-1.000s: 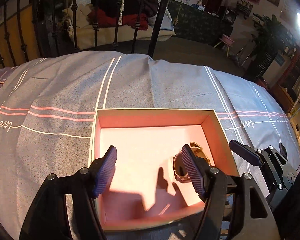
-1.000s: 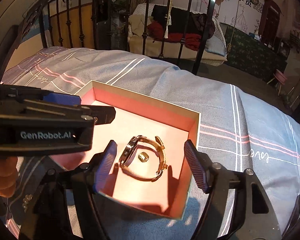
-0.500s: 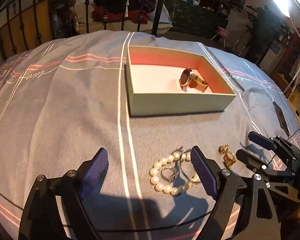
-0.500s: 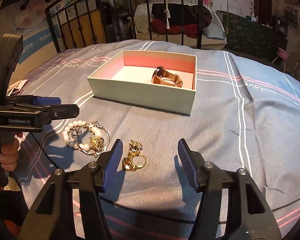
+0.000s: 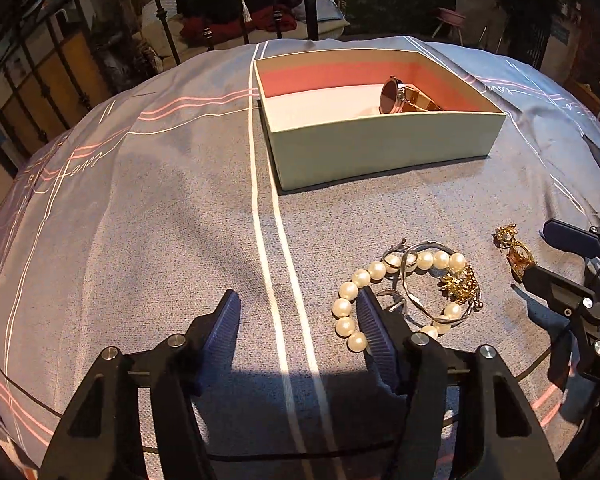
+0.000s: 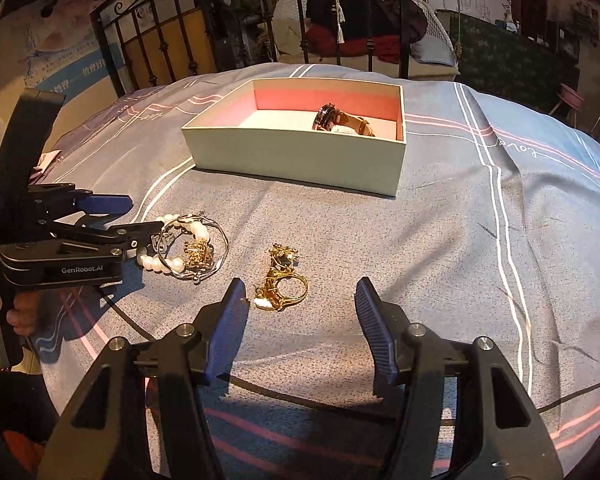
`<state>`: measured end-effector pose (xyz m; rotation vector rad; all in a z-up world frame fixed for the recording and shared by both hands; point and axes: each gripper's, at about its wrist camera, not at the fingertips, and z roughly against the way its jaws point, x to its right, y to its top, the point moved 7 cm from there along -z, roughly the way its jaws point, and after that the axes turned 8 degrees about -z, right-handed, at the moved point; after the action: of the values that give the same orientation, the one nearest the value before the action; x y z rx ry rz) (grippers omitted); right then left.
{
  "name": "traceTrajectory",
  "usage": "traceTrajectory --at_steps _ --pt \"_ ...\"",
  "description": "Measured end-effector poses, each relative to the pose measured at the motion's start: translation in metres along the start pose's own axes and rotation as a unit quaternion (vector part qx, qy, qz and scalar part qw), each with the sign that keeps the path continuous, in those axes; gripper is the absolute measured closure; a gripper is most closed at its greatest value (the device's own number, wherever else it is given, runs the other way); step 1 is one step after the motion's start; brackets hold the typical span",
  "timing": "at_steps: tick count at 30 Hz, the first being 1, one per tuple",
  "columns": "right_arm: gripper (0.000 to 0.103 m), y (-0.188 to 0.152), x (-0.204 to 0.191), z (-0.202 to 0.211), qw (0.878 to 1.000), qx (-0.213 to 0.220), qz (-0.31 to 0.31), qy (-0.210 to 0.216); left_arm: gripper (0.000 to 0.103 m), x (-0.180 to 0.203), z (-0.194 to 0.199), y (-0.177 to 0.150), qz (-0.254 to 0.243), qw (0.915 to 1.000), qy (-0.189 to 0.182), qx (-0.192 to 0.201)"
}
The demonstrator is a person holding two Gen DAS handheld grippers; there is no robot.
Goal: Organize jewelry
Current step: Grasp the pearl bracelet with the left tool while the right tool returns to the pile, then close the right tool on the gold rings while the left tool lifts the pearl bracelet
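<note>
Grey striped bedspread (image 5: 160,200), black iron railing (image 6: 332,12)

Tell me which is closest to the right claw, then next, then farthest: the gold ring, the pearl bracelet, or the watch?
Going by the right wrist view, from the right claw:
1. Gold ring: lying on the bedspread just ahead of the left fingertip.
2. Pearl bracelet: farther left, by the left claw.
3. Watch: far back, inside the box.
</note>
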<state>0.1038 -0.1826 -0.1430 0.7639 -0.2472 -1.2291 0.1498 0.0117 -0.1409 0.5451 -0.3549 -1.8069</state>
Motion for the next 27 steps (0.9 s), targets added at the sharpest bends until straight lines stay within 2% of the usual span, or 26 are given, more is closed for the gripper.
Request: traceTrajectory --at_steps 1,2,3,4,5,9,11,14,15,17,21,27 --pt "0.045 0.000 0.000 0.000 1.000 0.000 0.001 -0.001 0.065 0.005 0.002 0.001 -0.010 0.9999 -0.003 0.004" --pt "0.045 0.000 -0.001 -0.001 1.000 -0.002 0.004 -0.002 0.073 0.011 0.003 0.002 -0.019 0.9997 -0.007 0.009" --pt "0.045 0.000 -0.001 -0.003 1.000 -0.004 0.007 -0.004 0.087 0.017 0.004 0.002 -0.027 0.9995 -0.014 0.014" --pt "0.045 0.001 -0.002 -0.004 1.000 -0.006 0.012 -0.005 0.092 0.020 0.005 0.002 -0.028 0.9993 -0.017 0.018" --pt "0.045 0.000 -0.003 -0.005 1.000 -0.009 0.018 -0.006 0.092 0.021 0.005 0.003 -0.021 0.9993 -0.018 0.024" --pt "0.045 -0.001 -0.006 -0.009 0.999 -0.016 0.031 -0.012 0.094 0.011 0.008 0.005 0.044 0.9947 -0.083 0.040" --pt "0.045 0.000 -0.007 -0.011 0.999 -0.018 0.032 -0.012 0.094 0.006 0.012 0.007 0.062 0.9920 -0.097 0.051" --pt "0.052 0.000 -0.010 -0.014 0.999 -0.018 0.043 -0.014 0.094 0.008 0.023 0.014 0.077 0.9878 -0.116 0.069" --pt "0.065 0.000 -0.012 -0.014 0.999 -0.019 0.046 -0.009 0.094 0.008 0.027 0.017 0.080 0.9867 -0.120 0.074" --pt "0.074 0.000 -0.013 -0.015 0.999 -0.021 0.046 0.002 0.094 0.009 0.036 0.024 0.078 0.9857 -0.122 0.086" --pt "0.075 0.000 -0.015 -0.012 0.999 -0.020 0.047 0.008 0.094 0.012 0.053 0.037 0.076 0.9832 -0.126 0.108" --pt "0.075 0.008 -0.015 0.000 0.999 0.004 0.040 0.011 0.094 0.013 0.068 0.049 0.072 0.9800 -0.135 0.128"
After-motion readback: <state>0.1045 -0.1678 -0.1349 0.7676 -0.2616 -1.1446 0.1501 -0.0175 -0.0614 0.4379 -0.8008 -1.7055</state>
